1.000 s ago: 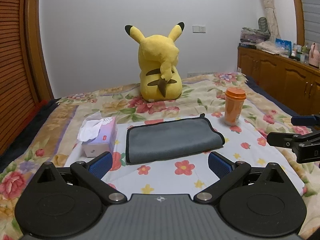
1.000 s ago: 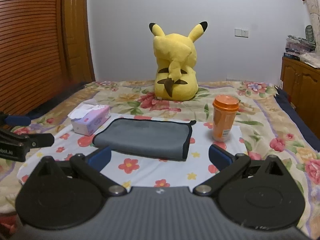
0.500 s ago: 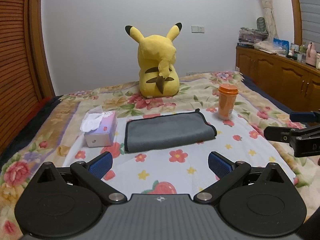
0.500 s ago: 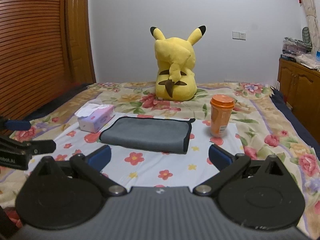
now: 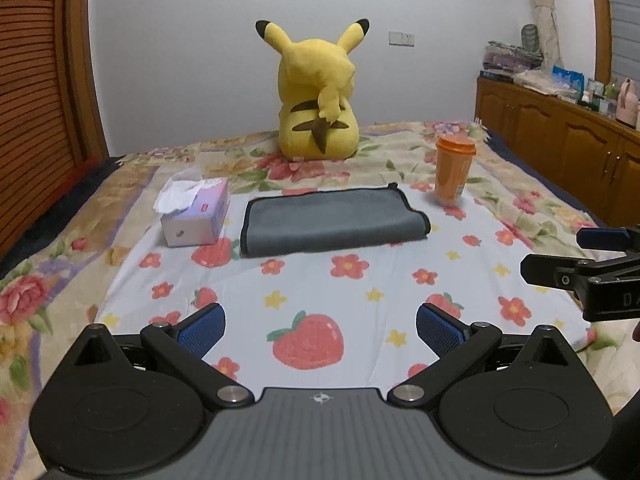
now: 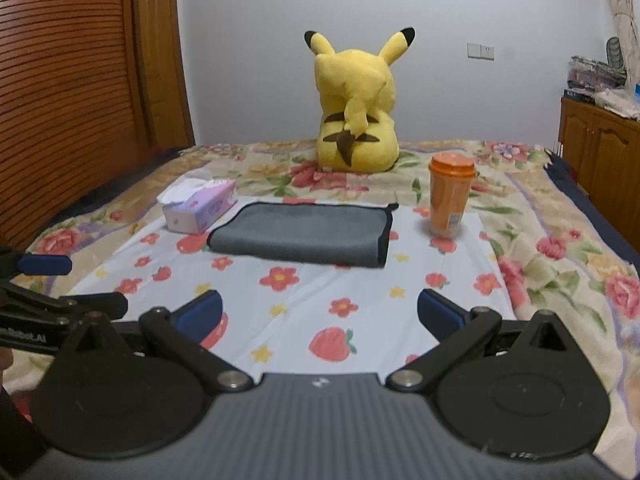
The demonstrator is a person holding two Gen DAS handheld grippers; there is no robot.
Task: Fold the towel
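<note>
A grey towel (image 5: 332,222) with black trim lies folded flat on a white flower-print cloth (image 5: 320,296) on the bed; it also shows in the right wrist view (image 6: 300,234). My left gripper (image 5: 320,326) is open and empty, well short of the towel. My right gripper (image 6: 320,314) is open and empty, also well short of it. The right gripper shows at the right edge of the left wrist view (image 5: 580,268). The left gripper shows at the left edge of the right wrist view (image 6: 60,292).
A tissue box (image 5: 196,214) stands left of the towel and an orange lidded cup (image 5: 454,170) right of it. A yellow Pikachu plush (image 5: 320,96) sits behind. A wooden cabinet (image 5: 560,128) runs along the right; slatted wooden doors (image 6: 60,80) stand on the left.
Both grippers have drawn back from the towel, which now lies farther away in both views. Both stay open. The towel has not moved.
</note>
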